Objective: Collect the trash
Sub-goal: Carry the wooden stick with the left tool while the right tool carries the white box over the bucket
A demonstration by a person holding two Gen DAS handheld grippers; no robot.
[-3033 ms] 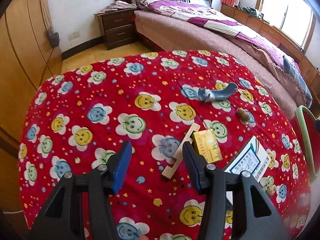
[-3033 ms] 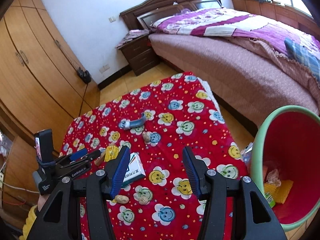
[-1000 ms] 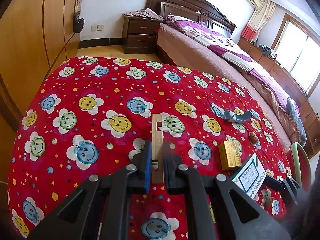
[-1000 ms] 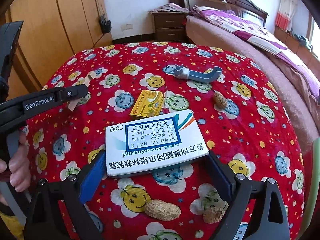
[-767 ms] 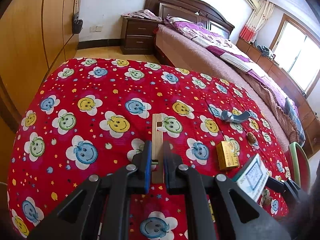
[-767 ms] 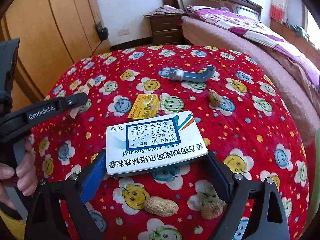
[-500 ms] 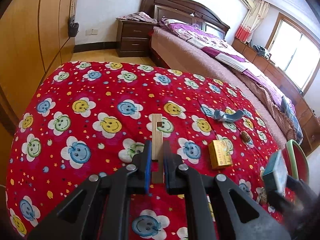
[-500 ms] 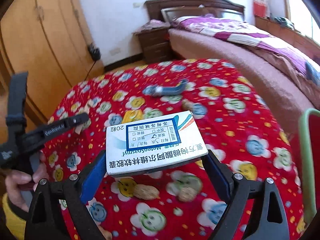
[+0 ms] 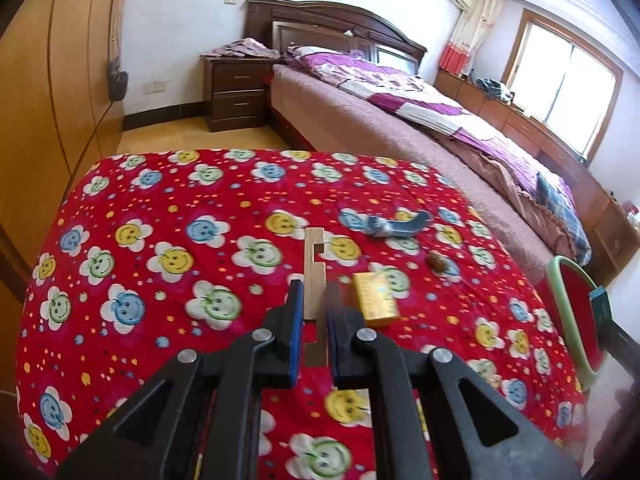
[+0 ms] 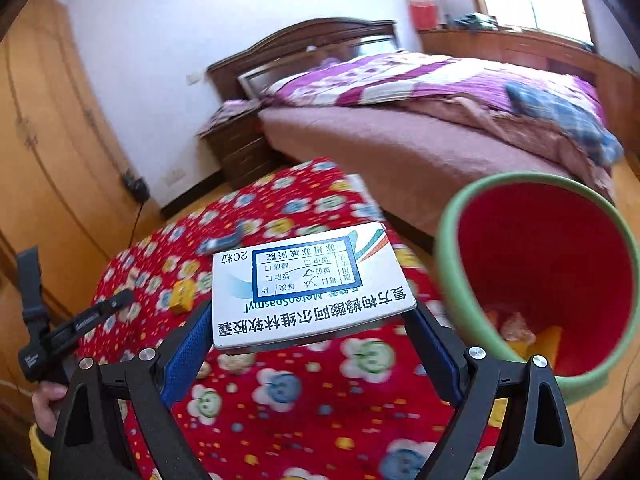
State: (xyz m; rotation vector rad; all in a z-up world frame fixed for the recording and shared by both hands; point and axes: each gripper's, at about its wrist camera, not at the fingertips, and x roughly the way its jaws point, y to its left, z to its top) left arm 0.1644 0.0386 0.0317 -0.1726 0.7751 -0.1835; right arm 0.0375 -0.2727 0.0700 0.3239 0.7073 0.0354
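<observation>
Your left gripper is clamped tight on one wooden strip, which sticks out forward over the red cloth. Your right gripper has its jaws spread wide and pressed against the two ends of one white box, carried flat above the cloth's edge.

The bin, red inside with a green rim, stands just past the cloth's right edge, beside the bed; its mouth tilts toward you and a few scraps lie at its bottom. Between box and bin rim the air is free.

On the cloth you have one yellow packet just right of the strip, one grey curved piece farther back, and one brown lump between that and the bin. The cloth's left and far parts are bare; floor shows beyond its far edge, toward the nightstand.
</observation>
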